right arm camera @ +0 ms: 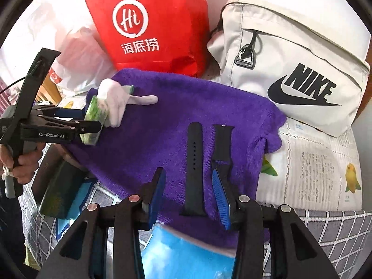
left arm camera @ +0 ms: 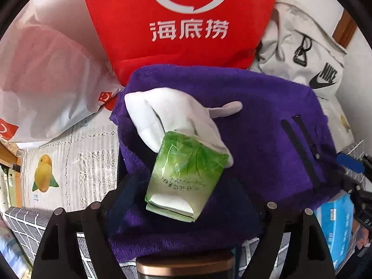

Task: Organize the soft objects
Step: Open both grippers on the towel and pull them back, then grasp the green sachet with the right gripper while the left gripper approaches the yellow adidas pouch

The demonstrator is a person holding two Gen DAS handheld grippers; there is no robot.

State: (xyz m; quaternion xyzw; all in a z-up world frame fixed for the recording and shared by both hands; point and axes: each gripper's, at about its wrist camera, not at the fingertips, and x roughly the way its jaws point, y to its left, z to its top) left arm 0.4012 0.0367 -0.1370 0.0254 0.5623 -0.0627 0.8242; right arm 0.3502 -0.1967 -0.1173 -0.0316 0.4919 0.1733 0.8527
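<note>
Green tissue pack (left arm camera: pixel 186 174) tilted, long axis toward white glove (left arm camera: pixel 172 118)

right gripper (right arm camera: pixel 188 190) fingers apart | straddling watch strap (right arm camera: pixel 194 169) | on purple towel (right arm camera: pixel 144 139)

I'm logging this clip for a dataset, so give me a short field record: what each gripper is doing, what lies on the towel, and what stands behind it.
left gripper: shut on green tissue pack
right gripper: open, fingers either side of a watch strap
purple towel: spread flat
on towel: white glove, two black watch straps
behind towel: red bag, white Nike bag
</note>
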